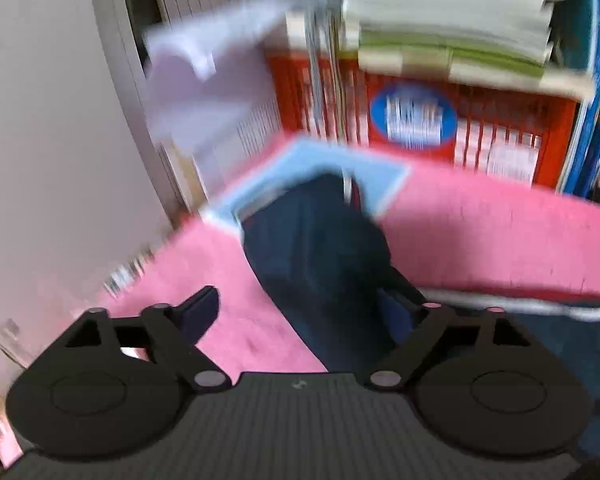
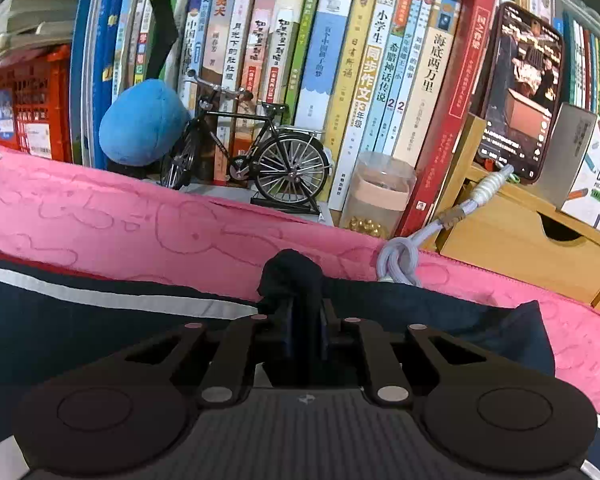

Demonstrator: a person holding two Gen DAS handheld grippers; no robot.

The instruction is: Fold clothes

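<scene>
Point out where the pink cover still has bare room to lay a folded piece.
Bare pink cover runs between the navy garment and the bookshelf front, left of the knotted white cable. In the left wrist view, another bare patch lies between the garment and the red crate. It is crowded around the model bicycle, jar and wooden drawer box.

Both tongs, left (image 1: 300,312) and right (image 2: 305,322), are matte black, with silver pivot pins and ribbed bases.

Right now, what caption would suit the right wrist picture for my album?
Right gripper pinching a bunch of navy garment on a pink blanket, before books and a toy bicycle.
</scene>
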